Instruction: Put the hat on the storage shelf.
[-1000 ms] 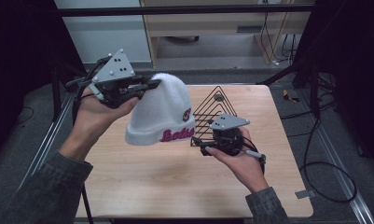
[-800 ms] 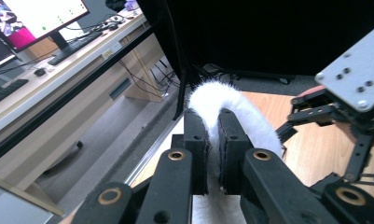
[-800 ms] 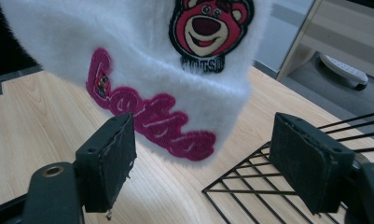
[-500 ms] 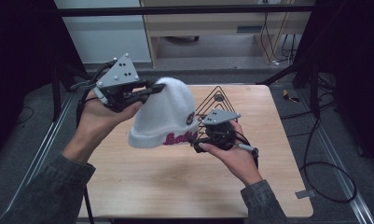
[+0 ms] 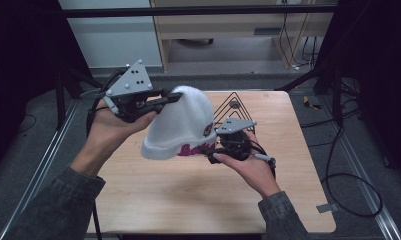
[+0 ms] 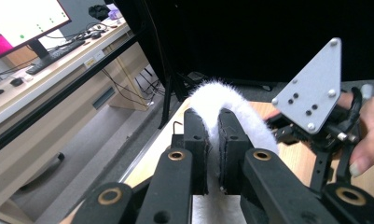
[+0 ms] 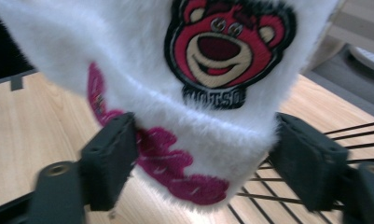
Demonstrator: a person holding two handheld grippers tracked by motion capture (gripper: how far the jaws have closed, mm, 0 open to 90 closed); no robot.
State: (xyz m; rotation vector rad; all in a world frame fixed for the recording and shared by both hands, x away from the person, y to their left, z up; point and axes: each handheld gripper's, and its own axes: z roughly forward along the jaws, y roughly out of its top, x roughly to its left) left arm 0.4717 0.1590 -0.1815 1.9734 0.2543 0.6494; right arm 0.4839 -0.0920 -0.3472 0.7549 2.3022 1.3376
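L claw pinches white hat top, held above desk. R claw spread round hat's brim, jaws just closing.

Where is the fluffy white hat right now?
In the high view the white hat hangs above the table, its top pinched by the left claw, its brim between the right claw jaws, beside the black wire rack.

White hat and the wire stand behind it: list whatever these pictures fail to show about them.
- White hat: the pink lettering on its brim is partly covered by the right gripper in the high view, and blurred and cut off in the right gripper view.
- Inside of the hat: turned away in every view.
- Hat crown: in the left gripper view, the left gripper covers the pinched part.
- Black wire stand: the hat and right gripper hide its lower part in the high view.
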